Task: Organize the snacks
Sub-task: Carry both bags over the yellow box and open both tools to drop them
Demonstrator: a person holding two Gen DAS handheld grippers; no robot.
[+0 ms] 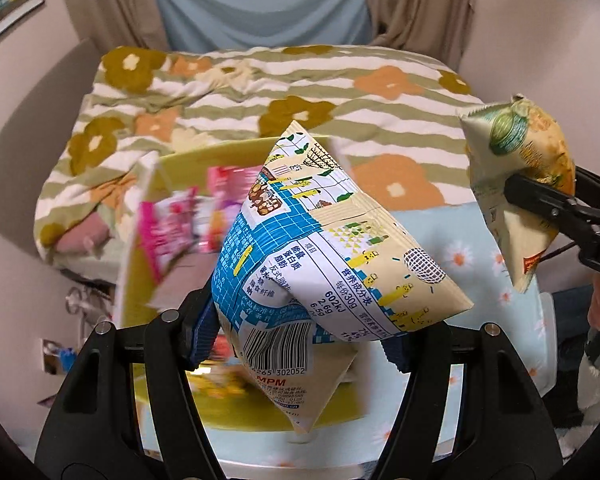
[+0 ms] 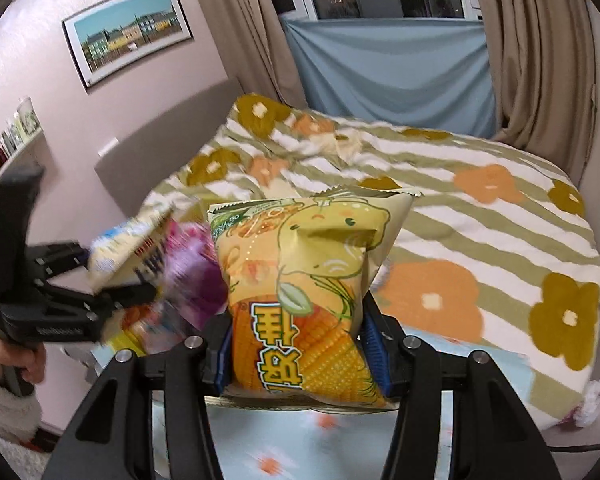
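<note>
Both hands are up in the air here, each with a bag. The left gripper has its jaws clamped on a white-and-blue snack packet, pinching it low down near the barcode end, so the puffed body fans out above the pads. That packet hangs directly over the yellow-green box, which already holds pink snack packs leaning against its near wall. My read is that the low pinch lets the bag's sealed top lead the way when it goes in.

Over on the right of the box, the right gripper has its jaws clenched on a yellow corn snack bag. The blue pads squeeze the bag's lower third from both sides, and you can see the foil crease inward just above them. The bag stands roughly upright, long axis running from the jaws toward the crimped top seal, which points away toward the floral quilt on the bed behind. The print reads upside down from this camera, so the bag's true bottom end seems to be the far one.

The white-and-blue packet is tilted instead: its long axis slants from the barcode corner up and away, with one corner jutting out over the daisy-print bench.

Both bags are clear of the box, neither touching it. Sorting looks mid-way, I'd judge: some packs in, these two not yet placed.
</note>
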